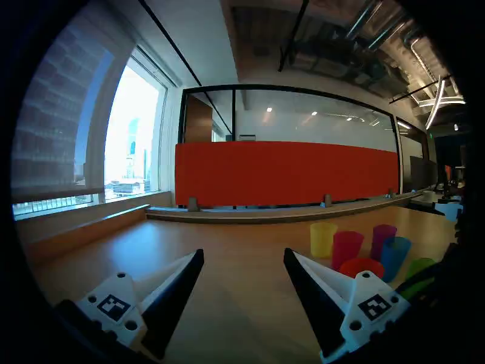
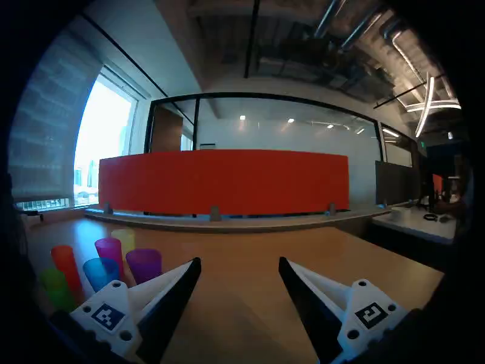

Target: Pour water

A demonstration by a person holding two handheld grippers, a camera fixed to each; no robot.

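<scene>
Blown-out daylight from the window (image 1: 132, 136), dim ceiling (image 1: 339, 42), strong fisheye bending at soft, dark edges.

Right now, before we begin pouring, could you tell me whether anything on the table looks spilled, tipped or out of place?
Nothing stands out. The coloured cups stand upright in a cluster on the wooden table, which looks dry. The left tool and the right tool are open and empty.

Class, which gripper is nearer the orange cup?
Left. The left gripper has the orange cup just beside one finger. From the right gripper it stands far off to the side, behind the green cup.
</scene>
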